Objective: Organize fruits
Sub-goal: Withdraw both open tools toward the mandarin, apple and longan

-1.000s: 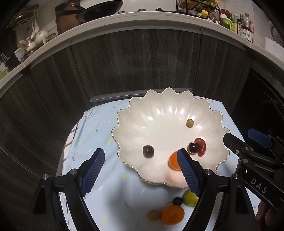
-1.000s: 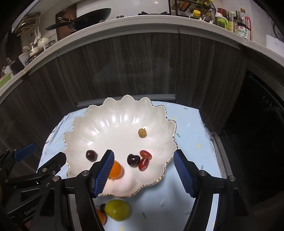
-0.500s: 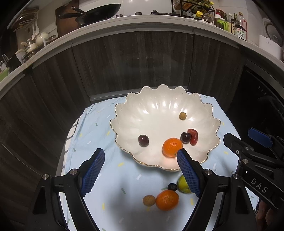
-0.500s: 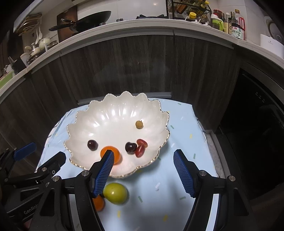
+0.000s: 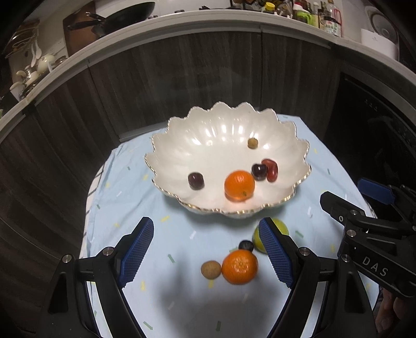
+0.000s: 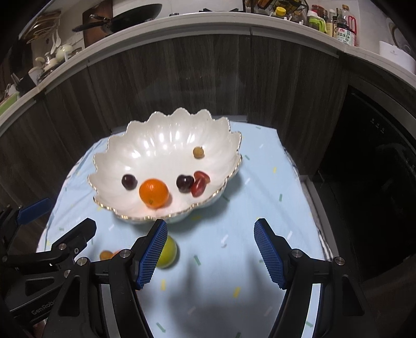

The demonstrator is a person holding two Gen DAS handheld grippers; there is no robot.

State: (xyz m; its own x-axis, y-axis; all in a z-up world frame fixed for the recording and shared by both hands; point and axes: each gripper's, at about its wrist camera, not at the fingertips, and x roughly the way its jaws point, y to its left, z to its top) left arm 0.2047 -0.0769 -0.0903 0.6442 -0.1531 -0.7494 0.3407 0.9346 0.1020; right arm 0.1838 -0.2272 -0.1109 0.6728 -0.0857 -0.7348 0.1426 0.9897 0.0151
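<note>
A white scalloped bowl [image 5: 182, 156] [image 6: 122, 156] stands on the pale blue cloth and holds an orange [image 5: 239, 185] [image 6: 153, 193], dark cherries [image 5: 195, 180], red grapes [image 5: 271, 170] and a small tan fruit [image 5: 252, 143]. On the cloth in front of it lie a second orange [image 5: 239, 266], a tan round fruit [image 5: 210, 270], a dark berry [image 5: 246, 245] and a yellow-green fruit [image 5: 282, 227] [image 6: 169, 251]. My left gripper [image 5: 206, 253] is open above these loose fruits, holding nothing. My right gripper [image 6: 210, 253] is open over bare cloth, the yellow-green fruit just behind its left finger.
The blue cloth [image 6: 260, 182] covers a small table in front of dark wood cabinets [image 5: 208, 78]. A counter above carries a pan [image 5: 124, 13], bottles [image 6: 343, 28] and dishes. A dark appliance [image 6: 377, 169] stands to the right.
Both grippers have drawn back from the bowl and sunk a little. The bowl now sits farther off, and the loose fruits on the cloth show fully between the left fingers.
</note>
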